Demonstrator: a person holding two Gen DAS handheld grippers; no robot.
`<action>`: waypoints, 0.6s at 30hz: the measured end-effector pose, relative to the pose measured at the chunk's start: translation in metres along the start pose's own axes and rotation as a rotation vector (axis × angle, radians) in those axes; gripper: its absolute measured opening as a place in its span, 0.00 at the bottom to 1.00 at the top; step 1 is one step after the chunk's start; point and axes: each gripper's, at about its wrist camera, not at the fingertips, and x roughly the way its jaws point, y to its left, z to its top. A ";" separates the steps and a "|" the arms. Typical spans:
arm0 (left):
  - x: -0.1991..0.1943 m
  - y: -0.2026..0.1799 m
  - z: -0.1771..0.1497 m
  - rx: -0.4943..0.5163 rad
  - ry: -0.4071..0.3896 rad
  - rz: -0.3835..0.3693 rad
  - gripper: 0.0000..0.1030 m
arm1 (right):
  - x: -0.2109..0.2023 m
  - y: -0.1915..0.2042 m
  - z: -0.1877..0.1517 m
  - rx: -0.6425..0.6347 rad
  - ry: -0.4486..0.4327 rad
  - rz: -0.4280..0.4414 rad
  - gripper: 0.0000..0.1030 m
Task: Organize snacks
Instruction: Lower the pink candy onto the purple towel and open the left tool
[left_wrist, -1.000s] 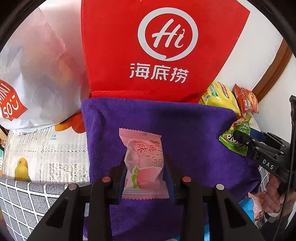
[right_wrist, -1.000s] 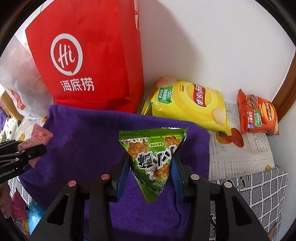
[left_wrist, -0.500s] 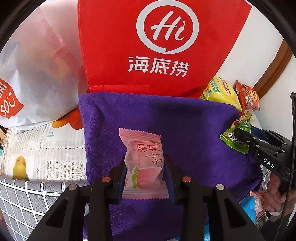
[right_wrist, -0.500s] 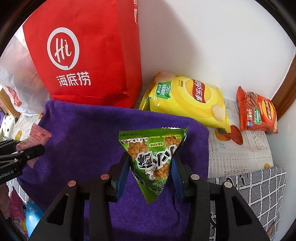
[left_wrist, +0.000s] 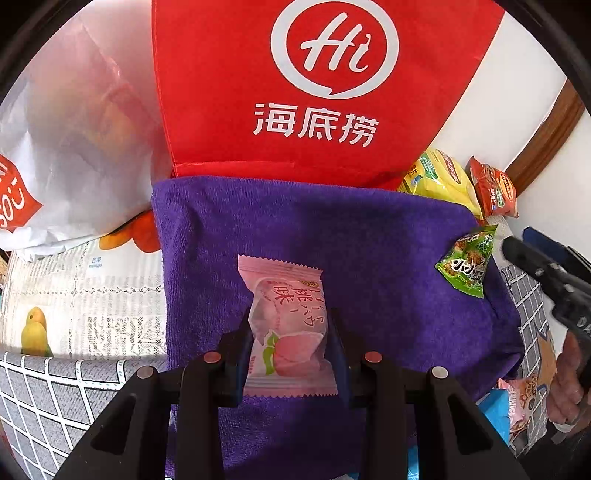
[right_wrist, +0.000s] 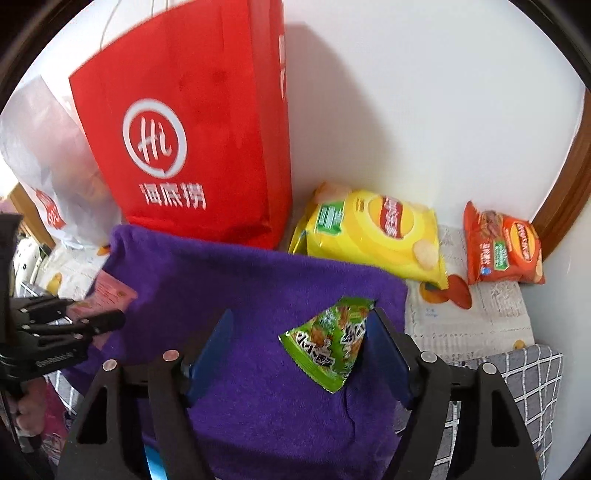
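Peach-flavour pink snack packet (left_wrist: 286, 325), printed "桃味", sits clamped in the left hand-held gripper (left_wrist: 290, 354) over a purple towel (left_wrist: 332, 236). Right hand-held gripper (right_wrist: 301, 350) is spread apart, the green triangular snack pack (right_wrist: 328, 343) touching its right finger. Behind: red "Hi 海底捞" bag (left_wrist: 295, 92), yellow Lay's bag (right_wrist: 373, 229).

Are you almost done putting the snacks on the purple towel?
Partly. The right gripper is open and the green triangle snack lies on the purple towel. The left gripper holds the pink peach snack above it. The yellow chip bag and orange chip bag sit by the wall.
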 end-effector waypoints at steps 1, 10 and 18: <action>0.001 0.000 0.000 -0.004 0.004 -0.004 0.33 | -0.002 -0.001 0.001 0.005 -0.005 0.001 0.72; 0.004 -0.001 0.002 -0.010 0.020 -0.015 0.34 | -0.021 -0.008 0.006 0.041 -0.060 0.014 0.73; -0.009 0.002 0.005 -0.028 -0.006 -0.059 0.59 | -0.025 -0.007 0.005 0.059 -0.094 -0.020 0.73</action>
